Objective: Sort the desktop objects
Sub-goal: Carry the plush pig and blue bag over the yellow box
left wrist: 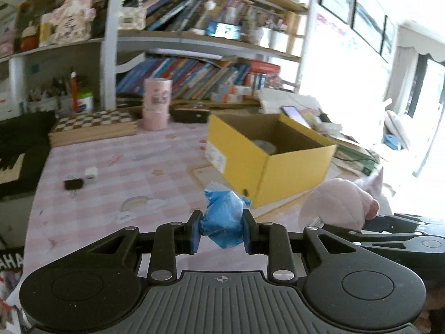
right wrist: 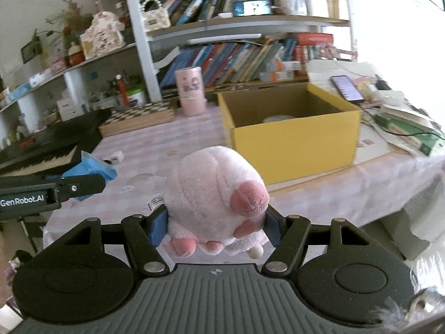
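Left wrist view: the left gripper (left wrist: 222, 229) clenches one crumpled blue plastic bag (left wrist: 222, 220) between its two fingers, held above the pink checked tablecloth (left wrist: 125, 161). One open yellow box (left wrist: 267, 153) stands ahead and to the right, one pale round thing inside it. Two small items lie well apart to the left, a black one (left wrist: 73, 184) and a white cube (left wrist: 91, 173), touching or nearly so. One pink cylinder (left wrist: 156, 103) stands at the back beside one checkered board (left wrist: 94, 125). Bare cloth lies between bag and box. One pink plush toy (left wrist: 338, 203) shows at the right edge.

Right wrist view: the right gripper (right wrist: 215, 226) grasps the single pink plush toy (right wrist: 214, 197) on both sides, near the table's front edge. The yellow box (right wrist: 294, 142) stands just beyond it, top open. The left gripper (right wrist: 83, 183) with the blue bag (right wrist: 94, 168) comes in from the left, beside one black keyboard (right wrist: 41, 156). One phone (right wrist: 347, 87) lies behind the box.
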